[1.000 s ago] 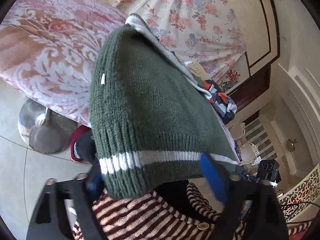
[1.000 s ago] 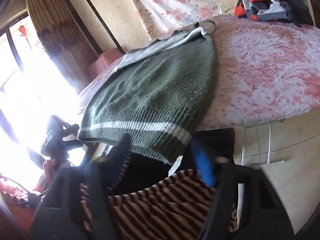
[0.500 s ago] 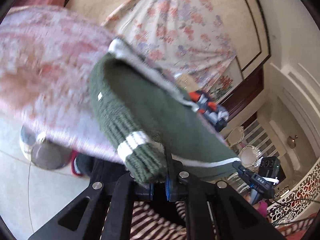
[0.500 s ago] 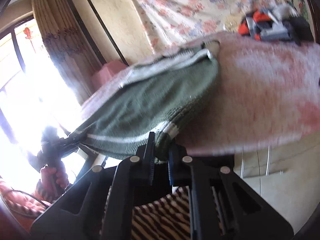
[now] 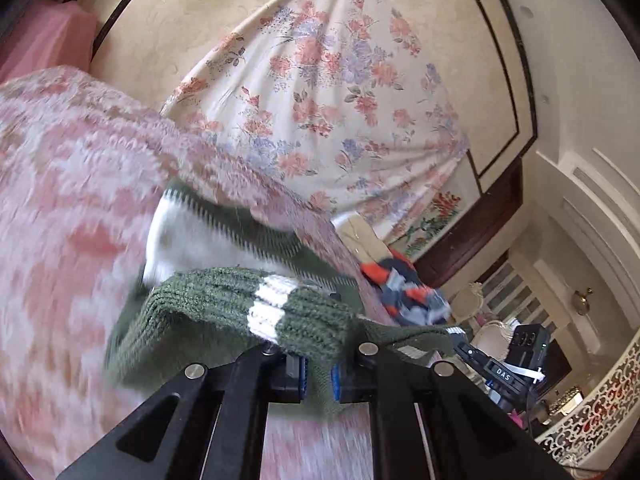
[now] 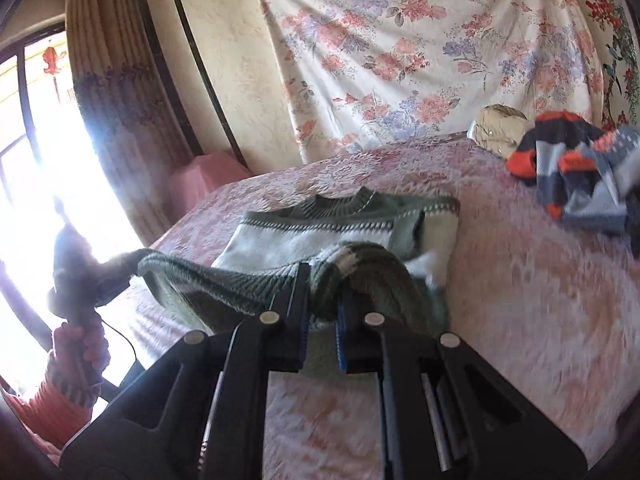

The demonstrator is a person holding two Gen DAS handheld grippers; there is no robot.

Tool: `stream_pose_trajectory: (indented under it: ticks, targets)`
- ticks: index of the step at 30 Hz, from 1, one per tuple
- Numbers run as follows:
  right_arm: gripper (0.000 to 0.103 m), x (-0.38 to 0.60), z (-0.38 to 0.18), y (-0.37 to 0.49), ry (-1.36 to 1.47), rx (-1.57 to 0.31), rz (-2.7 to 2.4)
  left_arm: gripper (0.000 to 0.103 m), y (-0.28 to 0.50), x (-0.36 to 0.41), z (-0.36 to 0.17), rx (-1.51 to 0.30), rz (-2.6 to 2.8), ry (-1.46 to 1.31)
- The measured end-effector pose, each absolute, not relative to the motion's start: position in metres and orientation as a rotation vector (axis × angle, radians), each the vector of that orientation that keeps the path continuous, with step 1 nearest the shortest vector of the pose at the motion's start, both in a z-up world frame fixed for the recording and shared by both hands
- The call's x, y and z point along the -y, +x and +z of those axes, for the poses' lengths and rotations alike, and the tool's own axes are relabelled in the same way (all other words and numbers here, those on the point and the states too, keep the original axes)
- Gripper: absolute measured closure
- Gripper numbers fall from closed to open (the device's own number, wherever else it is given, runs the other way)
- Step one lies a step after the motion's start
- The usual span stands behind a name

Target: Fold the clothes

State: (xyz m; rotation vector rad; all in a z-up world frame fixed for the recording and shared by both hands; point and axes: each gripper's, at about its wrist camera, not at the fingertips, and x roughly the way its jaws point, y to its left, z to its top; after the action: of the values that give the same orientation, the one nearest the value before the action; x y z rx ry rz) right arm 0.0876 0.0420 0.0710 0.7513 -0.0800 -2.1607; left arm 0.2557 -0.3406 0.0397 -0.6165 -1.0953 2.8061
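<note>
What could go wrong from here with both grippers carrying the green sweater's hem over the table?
The left gripper and right gripper each pinch only a bunched bit of the green sweater at its ribbed hem, so the knit might slip out. The hem sags between them, so the fold may land crooked or wrinkled. The striped garment lies close on the pink tablecloth; a wide sweep could snag it.

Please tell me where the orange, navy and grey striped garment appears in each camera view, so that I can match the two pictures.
Left wrist view: striped garment right of centre, on the table's far edge beyond the green sweater.
Right wrist view: striped garment upper right, on the pink tablecloth.
Shared landmark: the floral sheet hanging on the wall behind.
</note>
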Motion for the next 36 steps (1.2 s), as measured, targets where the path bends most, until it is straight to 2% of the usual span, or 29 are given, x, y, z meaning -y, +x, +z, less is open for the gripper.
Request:
stream_pose_trajectory:
  ticks: [6, 12, 13, 14, 16, 18, 19, 20, 22, 25, 26, 31, 36]
  targets:
    - [0.090, -0.003, 0.077, 0.007, 0.820, -0.006, -2.182, 0.095, 0.170, 0.374, 0.043, 1.068, 2.857, -0.745]
    - [0.089, 0.043, 0.025, -0.075, 1.047, -0.098, -2.138, 0.091, 0.092, 0.405, -0.015, 1.153, 2.806, -1.093]
    - [0.087, 0.048, 0.012, -0.086, 1.098, -0.111, -2.123, 0.087, 0.083, 0.409, -0.026, 1.166, 2.782, -1.163]
    - [0.080, 0.052, 0.000, -0.094, 1.142, -0.126, -2.104, 0.078, 0.075, 0.412, -0.038, 1.179, 2.757, -1.233]
    - [0.066, 0.051, -0.010, -0.101, 1.159, -0.128, -2.071, 0.073, 0.076, 0.415, -0.039, 1.172, 2.735, -1.229]
    - [0.062, 0.044, -0.005, -0.098, 1.114, -0.140, -2.054, 0.055, 0.081, 0.415, -0.028, 1.120, 2.755, -1.240]
    - [0.059, 0.039, 0.000, -0.095, 1.083, -0.172, -2.063, 0.033, 0.085, 0.413, -0.018, 1.070, 2.783, -1.225]
    - [0.051, 0.036, 0.005, -0.092, 1.050, -0.204, -2.076, 0.017, 0.090, 0.411, -0.008, 1.017, 2.812, -1.207]
    - [0.036, 0.025, 0.017, -0.083, 0.950, -0.281, -2.127, 0.017, 0.104, 0.410, 0.017, 0.934, 2.872, -1.075]
    - [0.030, 0.006, 0.033, -0.077, 0.814, -0.278, -2.179, 0.014, 0.123, 0.416, 0.044, 0.869, 2.956, -0.889]
    - [0.028, 0.005, 0.034, -0.079, 0.812, -0.282, -2.183, 0.011, 0.121, 0.419, 0.045, 0.846, 2.978, -0.919]
    - [0.028, 0.024, 0.021, -0.097, 0.889, -0.371, -2.129, 0.011, 0.090, 0.434, 0.015, 0.771, 2.943, -1.202]
    - [0.028, 0.045, 0.006, -0.123, 0.960, -0.361, -2.028, 0.011, 0.062, 0.442, -0.008, 0.769, 2.821, -1.272]
